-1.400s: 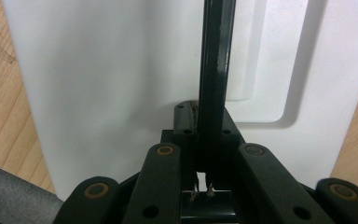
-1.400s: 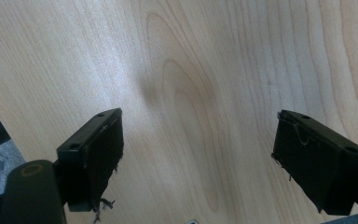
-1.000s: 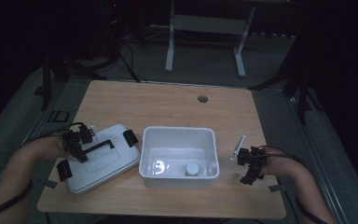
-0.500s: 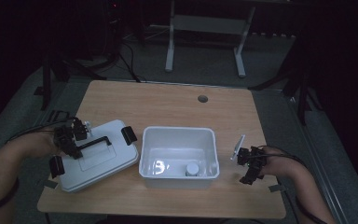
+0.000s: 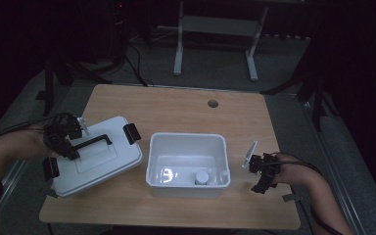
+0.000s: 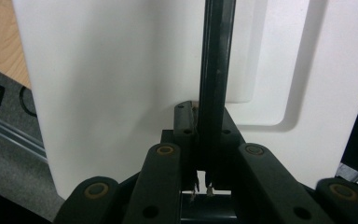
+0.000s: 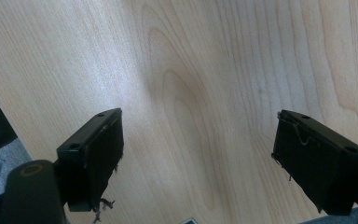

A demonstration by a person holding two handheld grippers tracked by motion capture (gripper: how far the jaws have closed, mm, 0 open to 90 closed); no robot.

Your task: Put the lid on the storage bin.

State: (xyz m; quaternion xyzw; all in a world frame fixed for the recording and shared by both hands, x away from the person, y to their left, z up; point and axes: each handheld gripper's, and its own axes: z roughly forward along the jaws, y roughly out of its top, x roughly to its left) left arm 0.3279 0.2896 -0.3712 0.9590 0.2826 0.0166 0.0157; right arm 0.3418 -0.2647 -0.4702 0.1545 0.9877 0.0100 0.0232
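Overhead, a dim wooden worktop (image 5: 186,112) carries a white lid (image 5: 95,159) at the left and an open white tub (image 5: 186,159) at the centre, just beside each other, with a small round container (image 5: 201,177) inside the tub. Left tongs (image 5: 68,149) are clenched on the lid's black handle (image 6: 213,70), and the lid looks tilted, its near edge low. Right tongs (image 5: 259,178) rest released over bare wood, right of the tub. To place the lid well, it likely needs levelling and squaring over the tub's rim, latches clear. Compared with a second ago, the lid has risen and shifted slightly left; the right hand has stayed put.
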